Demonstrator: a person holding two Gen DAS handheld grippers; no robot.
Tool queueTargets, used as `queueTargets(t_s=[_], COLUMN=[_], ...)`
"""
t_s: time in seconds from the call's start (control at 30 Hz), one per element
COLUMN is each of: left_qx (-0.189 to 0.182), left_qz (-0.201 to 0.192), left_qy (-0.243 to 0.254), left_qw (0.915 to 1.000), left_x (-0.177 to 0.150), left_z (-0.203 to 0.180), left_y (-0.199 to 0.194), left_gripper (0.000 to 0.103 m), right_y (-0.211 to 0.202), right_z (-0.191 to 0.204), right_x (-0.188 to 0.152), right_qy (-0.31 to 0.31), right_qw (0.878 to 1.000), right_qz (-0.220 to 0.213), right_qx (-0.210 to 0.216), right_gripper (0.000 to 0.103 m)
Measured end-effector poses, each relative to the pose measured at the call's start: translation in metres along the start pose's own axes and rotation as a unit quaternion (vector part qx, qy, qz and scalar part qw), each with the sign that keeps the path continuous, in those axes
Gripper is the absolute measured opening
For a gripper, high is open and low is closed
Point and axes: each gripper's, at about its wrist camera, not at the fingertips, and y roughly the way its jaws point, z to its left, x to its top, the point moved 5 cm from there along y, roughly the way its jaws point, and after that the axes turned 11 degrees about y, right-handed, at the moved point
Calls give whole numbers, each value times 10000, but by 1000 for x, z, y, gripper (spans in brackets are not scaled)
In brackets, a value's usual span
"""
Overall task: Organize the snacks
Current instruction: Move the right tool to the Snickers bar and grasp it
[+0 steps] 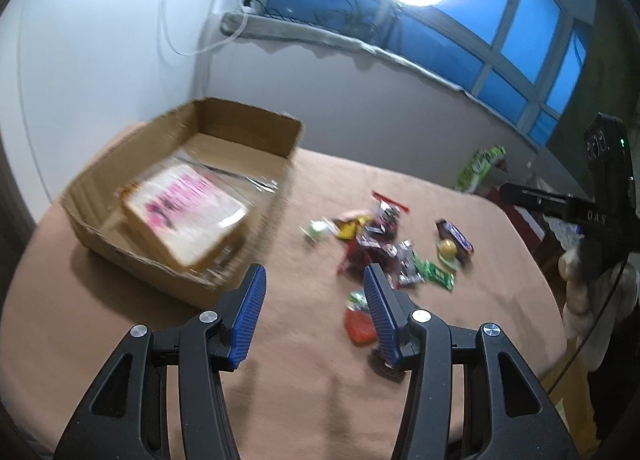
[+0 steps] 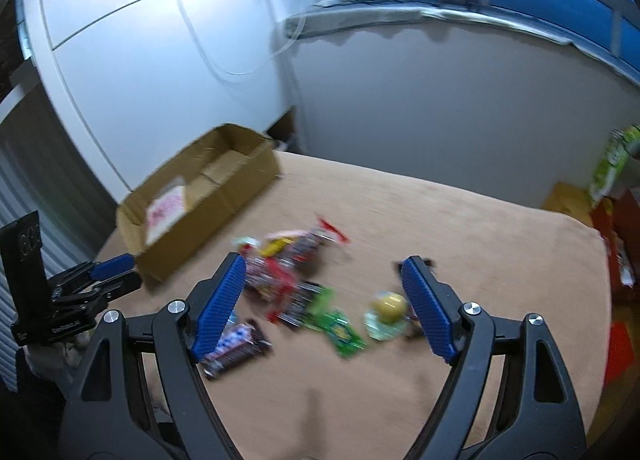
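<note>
A pile of small wrapped snacks lies on the tan tablecloth. Around it are a dark chocolate bar, a green packet, a round yellow sweet and a red packet. My left gripper is open and empty, between the box and the pile. My right gripper hangs open above the pile, touching nothing. The cardboard box holds a bag of sliced bread.
The cloth-covered table ends in rounded edges left and right. A green package stands beyond the far right edge. The left gripper shows at the left of the right wrist view, beside the box. Both views are motion-blurred.
</note>
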Motion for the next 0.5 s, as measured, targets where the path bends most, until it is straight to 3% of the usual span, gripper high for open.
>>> queueTargets(t_s=[0.33, 0.5], left_qx=[-328, -251], left_qz=[398, 582], left_qy=[368, 531], left_qw=[9980, 9966], left_x=[-18, -24], left_z=[-34, -36], left_y=[32, 44], left_gripper=[49, 46], right_y=[11, 26], right_z=[-63, -78], right_x=[-18, -20], right_qy=[343, 470], right_qw=[9982, 9972], right_qz=[201, 294], right_qx=[-452, -508], right_gripper=[83, 83])
